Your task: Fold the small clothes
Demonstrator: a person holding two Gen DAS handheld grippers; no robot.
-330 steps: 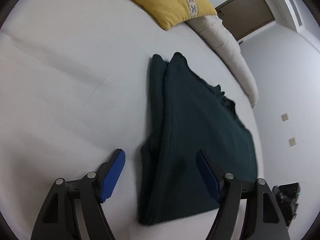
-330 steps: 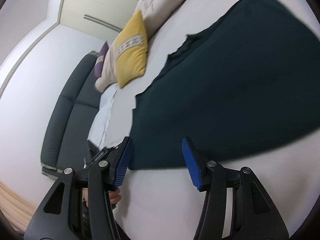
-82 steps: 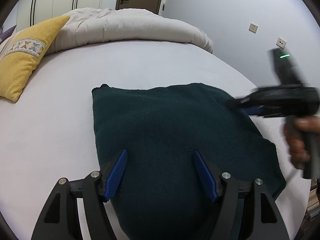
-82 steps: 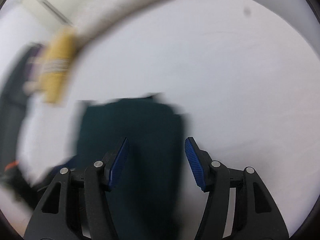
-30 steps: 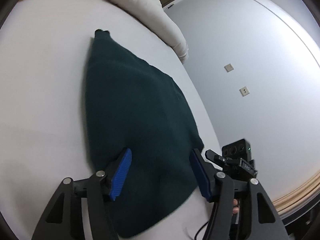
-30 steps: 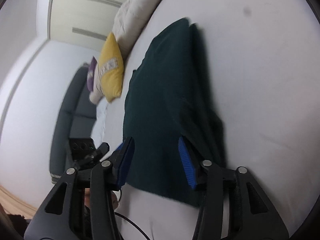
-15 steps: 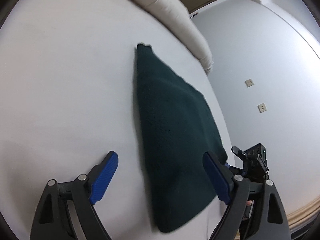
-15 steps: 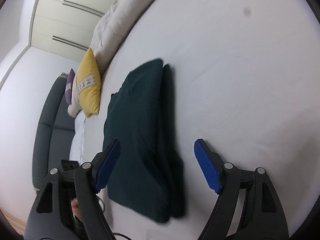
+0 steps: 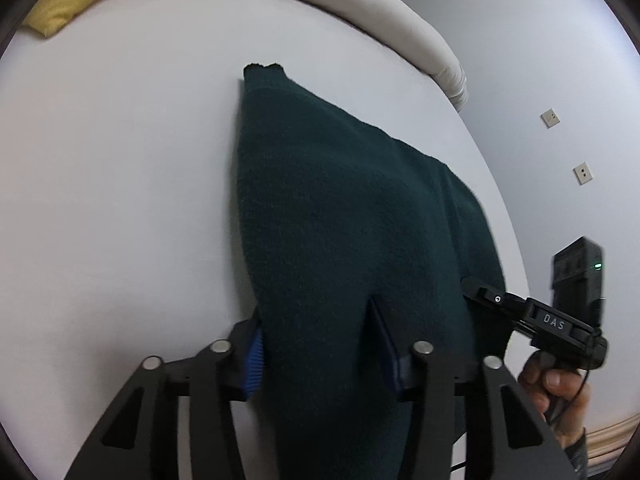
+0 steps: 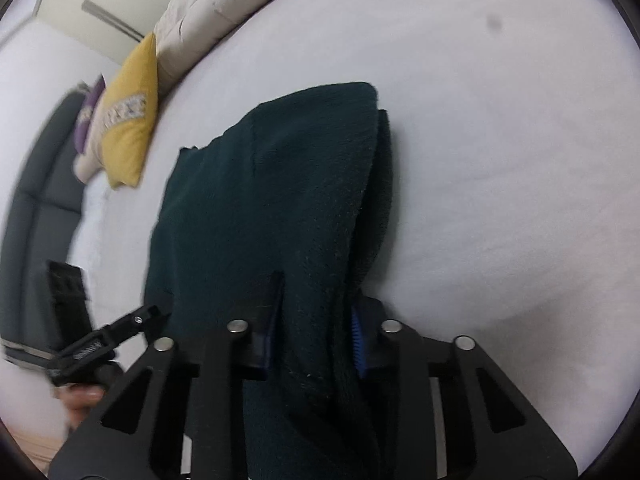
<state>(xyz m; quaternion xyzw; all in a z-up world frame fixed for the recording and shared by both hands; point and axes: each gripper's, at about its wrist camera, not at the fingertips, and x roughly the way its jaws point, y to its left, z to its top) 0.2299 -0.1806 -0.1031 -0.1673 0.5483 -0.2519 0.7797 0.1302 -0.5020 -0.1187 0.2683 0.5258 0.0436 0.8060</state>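
We are gripping the dark green garment (image 9: 344, 216) with both tools. The left gripper (image 9: 320, 350) is clamped on the near edge of the cloth, its blue pads (image 9: 254, 358) pressing in from either side, so the fabric is bunching between the fingers and running forward and away from them across the white bed sheet (image 9: 112, 168). The right gripper (image 10: 316, 334) is likewise clenched on the near edge, with a thick fold of cloth pinched between its pads (image 10: 357, 338).

From the left gripper, the garment is stretching ahead and slightly to the right, ending in a narrow far corner. To the right of the left gripper, the right gripper (image 9: 532, 316) is showing as a black tool held in a hand (image 9: 556, 388), its tip touching the garment's right edge.

From the right gripper, the cloth is lying ahead in stacked layers, a lower layer peeking out along its right side. To the left, the left gripper (image 10: 104, 344) is reaching into the garment's left edge.

Beyond the garment, a cream duvet (image 9: 360, 4) is lying along the far side of the bed. A yellow cushion (image 10: 130, 120) is sitting ahead and to the left of the right gripper, with a purple cushion (image 10: 86, 120) just behind it and a dark grey sofa (image 10: 36, 200) further left. Two wall sockets (image 9: 564, 144) are showing ahead-right of the left gripper.
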